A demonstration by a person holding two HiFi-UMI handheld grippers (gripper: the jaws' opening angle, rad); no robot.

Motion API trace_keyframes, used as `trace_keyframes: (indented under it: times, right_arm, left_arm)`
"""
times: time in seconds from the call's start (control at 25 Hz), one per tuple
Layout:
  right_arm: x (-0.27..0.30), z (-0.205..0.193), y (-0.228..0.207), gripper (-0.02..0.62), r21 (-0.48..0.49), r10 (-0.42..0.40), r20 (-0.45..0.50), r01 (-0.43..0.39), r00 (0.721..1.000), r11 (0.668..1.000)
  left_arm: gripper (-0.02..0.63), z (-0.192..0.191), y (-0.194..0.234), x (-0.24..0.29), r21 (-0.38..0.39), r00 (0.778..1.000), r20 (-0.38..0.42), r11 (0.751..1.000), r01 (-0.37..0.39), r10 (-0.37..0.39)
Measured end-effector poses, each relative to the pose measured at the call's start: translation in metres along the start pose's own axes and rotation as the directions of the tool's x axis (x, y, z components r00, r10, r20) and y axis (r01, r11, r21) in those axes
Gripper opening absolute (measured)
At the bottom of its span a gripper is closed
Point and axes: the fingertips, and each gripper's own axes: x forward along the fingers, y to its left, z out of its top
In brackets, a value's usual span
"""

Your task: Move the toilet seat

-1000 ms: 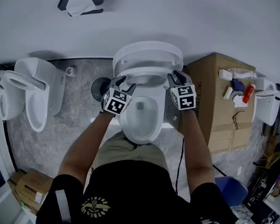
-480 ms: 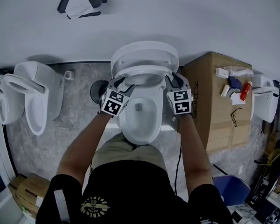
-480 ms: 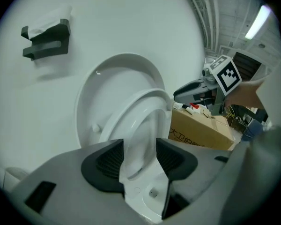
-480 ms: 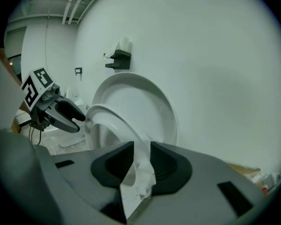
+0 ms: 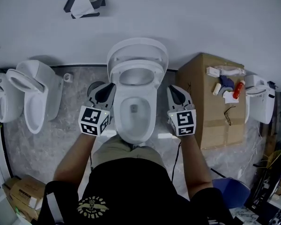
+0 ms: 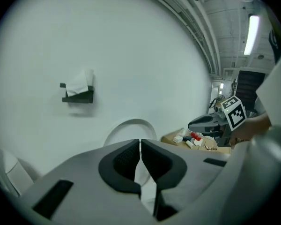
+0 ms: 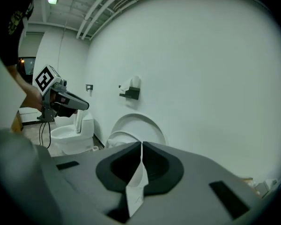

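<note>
The white toilet (image 5: 136, 114) stands against the wall in the head view. Its seat ring (image 5: 136, 74) is raised and leans back on the upright lid (image 5: 138, 48), so the bowl lies open. My left gripper (image 5: 109, 86) hovers beside the bowl's left flank, apart from it, jaws shut on nothing. On the bowl's other side my right gripper (image 5: 173, 89) is likewise shut and empty. In the left gripper view the shut left gripper (image 6: 140, 144) points at the lid (image 6: 131, 125). The right gripper (image 7: 141, 146) shows the same in its own view, with the lid (image 7: 136, 125) beyond.
A second toilet (image 5: 35, 95) stands at the left. A cardboard box (image 5: 210, 111) with bottles (image 5: 227, 86) on top sits close to the right of my right gripper. A paper holder (image 5: 82, 3) hangs on the wall. A blue bin (image 5: 232, 189) is at lower right.
Both grippers have let go of the half-raised seat, closed, and drawn back to either side of the bowl. The seat now rests up against the lid.
</note>
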Motion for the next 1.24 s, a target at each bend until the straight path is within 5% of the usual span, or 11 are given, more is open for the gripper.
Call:
trace_keyframes:
  times: [0.24, 0.48, 0.88, 1.24]
  right_arm:
    - [-0.077, 0.043, 0.002, 0.031, -0.026, 0.013, 0.090, -0.010, 0.996, 1.000]
    - [-0.144, 0.060, 0.001, 0.031, -0.055, 0.012, 0.139, -0.005, 0.990, 0.998]
    - [-0.212, 0.029, 0.003, 0.029, -0.014, 0.032, 0.159, -0.030, 0.987, 0.999]
    - [-0.220, 0.029, 0.006, 0.029, 0.017, 0.049, 0.181, -0.053, 0.982, 0.998]
  left_arm:
    - [0.025, 0.042, -0.051, -0.065, -0.042, 0.988, 0.152, 0.999, 0.002, 0.005]
    - [0.025, 0.079, -0.102, -0.112, 0.124, 0.972, 0.234, 0.991, -0.050, 0.020]
    - [0.025, 0.074, -0.164, -0.149, 0.192, 0.974, 0.219, 0.977, -0.097, 0.054]
    - [0.025, 0.075, -0.169, -0.121, 0.239, 0.986, 0.158, 0.967, -0.089, 0.052]
